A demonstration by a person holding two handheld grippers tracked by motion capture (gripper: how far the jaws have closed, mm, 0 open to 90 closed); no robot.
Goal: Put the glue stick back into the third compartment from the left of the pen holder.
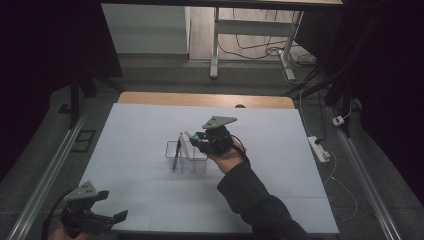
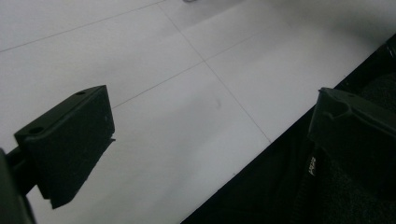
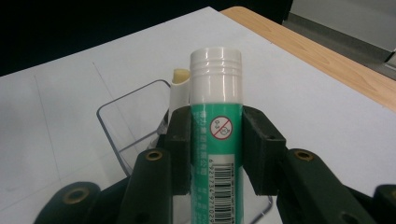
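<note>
Right tool grips glue stick level.

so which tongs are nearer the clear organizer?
Right. The right tongs, shut on a green glue stick, hover just over the clear organizer. The left tongs sit open at the table's near left corner, far from it.

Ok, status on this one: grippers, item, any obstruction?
Right gripper shut on glue stick, over clear holder. Left gripper open, idle. Pen already inside.
</note>
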